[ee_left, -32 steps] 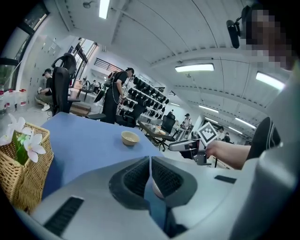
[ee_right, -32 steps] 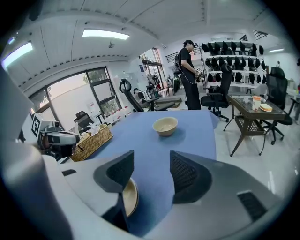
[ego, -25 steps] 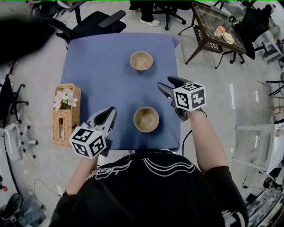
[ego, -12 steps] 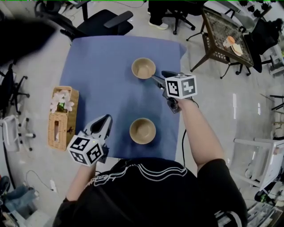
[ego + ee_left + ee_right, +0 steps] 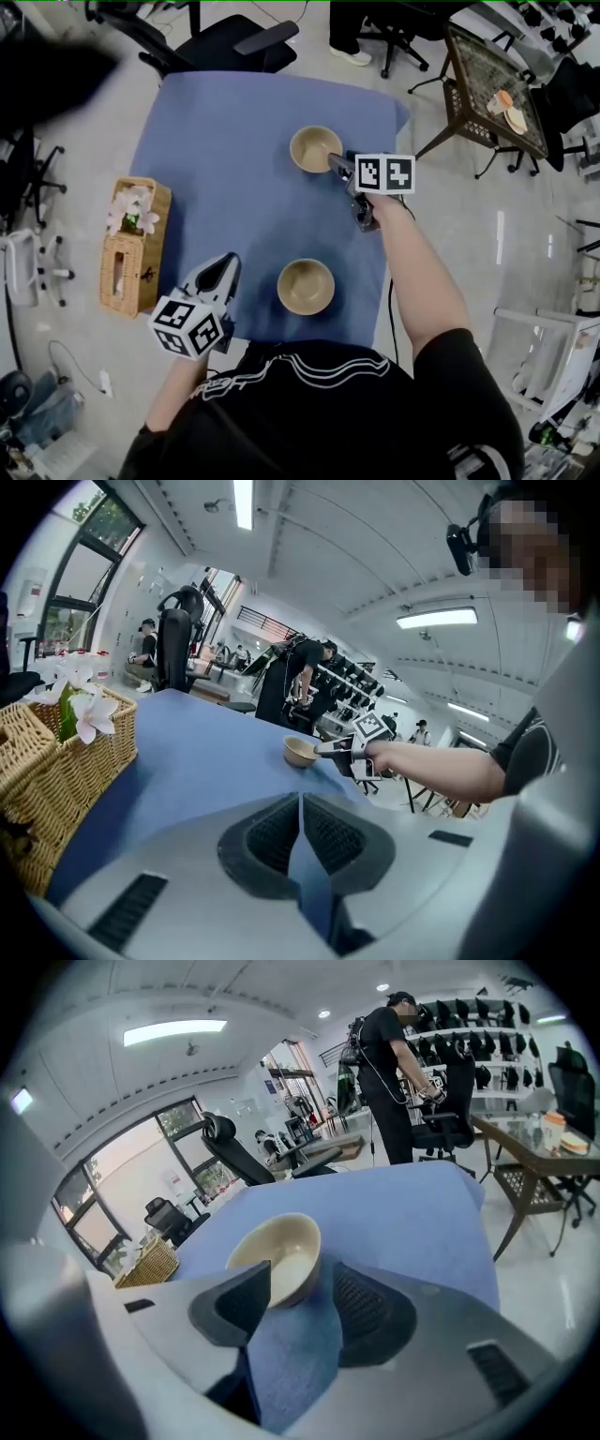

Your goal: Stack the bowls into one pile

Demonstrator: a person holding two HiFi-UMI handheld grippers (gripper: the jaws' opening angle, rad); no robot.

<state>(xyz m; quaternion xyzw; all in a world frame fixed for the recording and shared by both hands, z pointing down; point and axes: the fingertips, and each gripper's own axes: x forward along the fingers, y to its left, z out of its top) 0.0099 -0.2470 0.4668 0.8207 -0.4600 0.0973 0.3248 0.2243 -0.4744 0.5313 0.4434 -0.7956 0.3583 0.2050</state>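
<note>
The right tool (image 5: 302, 1271), open and just closing around the right rim of the far bowl (image 5: 312, 147) on the counter (image 5: 216, 159), may get only a shallow bite and tip it, while the closed left tool (image 5: 228, 262) hangs near-left.

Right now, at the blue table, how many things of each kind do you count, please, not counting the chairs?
Bowls: 2 (far one, near one)
Wicker basket: 1
Total: 3
</note>
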